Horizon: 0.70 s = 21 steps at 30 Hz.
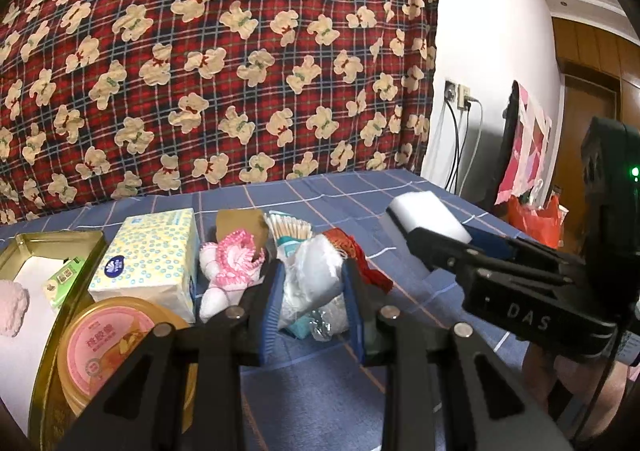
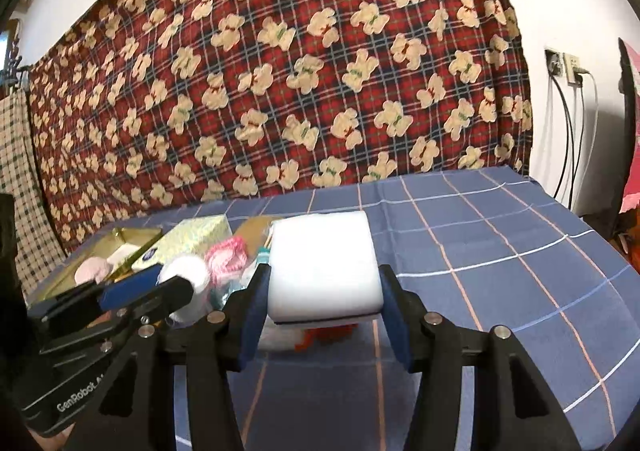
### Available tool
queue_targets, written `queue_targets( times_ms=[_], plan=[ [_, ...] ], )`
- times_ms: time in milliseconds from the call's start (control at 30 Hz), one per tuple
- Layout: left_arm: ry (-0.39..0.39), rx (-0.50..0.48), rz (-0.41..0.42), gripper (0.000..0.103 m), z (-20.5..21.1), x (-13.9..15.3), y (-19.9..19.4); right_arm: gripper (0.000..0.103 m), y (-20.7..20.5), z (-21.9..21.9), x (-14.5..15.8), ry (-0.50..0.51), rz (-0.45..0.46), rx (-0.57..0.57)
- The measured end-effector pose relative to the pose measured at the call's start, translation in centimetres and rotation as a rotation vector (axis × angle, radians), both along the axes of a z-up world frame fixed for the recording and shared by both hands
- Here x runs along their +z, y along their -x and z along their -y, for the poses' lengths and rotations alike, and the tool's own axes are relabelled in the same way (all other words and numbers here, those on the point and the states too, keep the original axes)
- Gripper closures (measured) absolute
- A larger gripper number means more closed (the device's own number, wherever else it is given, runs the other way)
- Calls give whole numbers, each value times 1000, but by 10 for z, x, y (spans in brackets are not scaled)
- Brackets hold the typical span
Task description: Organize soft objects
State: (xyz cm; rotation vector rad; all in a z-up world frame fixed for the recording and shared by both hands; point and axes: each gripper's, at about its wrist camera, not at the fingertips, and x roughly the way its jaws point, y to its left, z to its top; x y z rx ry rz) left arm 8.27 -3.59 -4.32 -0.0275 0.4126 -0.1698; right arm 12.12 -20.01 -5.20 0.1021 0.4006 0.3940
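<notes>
My right gripper (image 2: 323,283) is shut on a white sponge block (image 2: 322,267) and holds it above the blue checked cloth; it also shows in the left wrist view (image 1: 430,217), gripper at the right. My left gripper (image 1: 310,283) is shut on a clear plastic bag of white soft items (image 1: 314,271), low over the cloth. It shows at the lower left of the right wrist view (image 2: 176,285). A pink and white knitted toy (image 1: 228,271) lies left of the bag. A pink fluffy item (image 1: 12,307) lies in the gold tin.
A gold tin tray (image 1: 52,247) sits at the left with a green packet. A tissue pack (image 1: 150,259), a round pink-lidded tub (image 1: 106,347), cotton swabs (image 1: 288,227) and a red fabric piece (image 1: 360,255) lie nearby. The bear-print blanket (image 1: 220,59) hangs behind.
</notes>
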Motion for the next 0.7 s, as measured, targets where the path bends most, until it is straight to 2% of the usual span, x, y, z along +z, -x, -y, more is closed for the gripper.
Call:
queue_targets(
  times_ms=[367,500,700],
  plan=[
    [27,25,72,76,-8,4,12,48,10,-12,7,6,97,-42],
    [33,26,83,76,-11,7,12,48,7,-19,8,9,93,-25],
    [30,25,138,76,-19,29,24,48,4,-34,17,6,83,14]
  ],
)
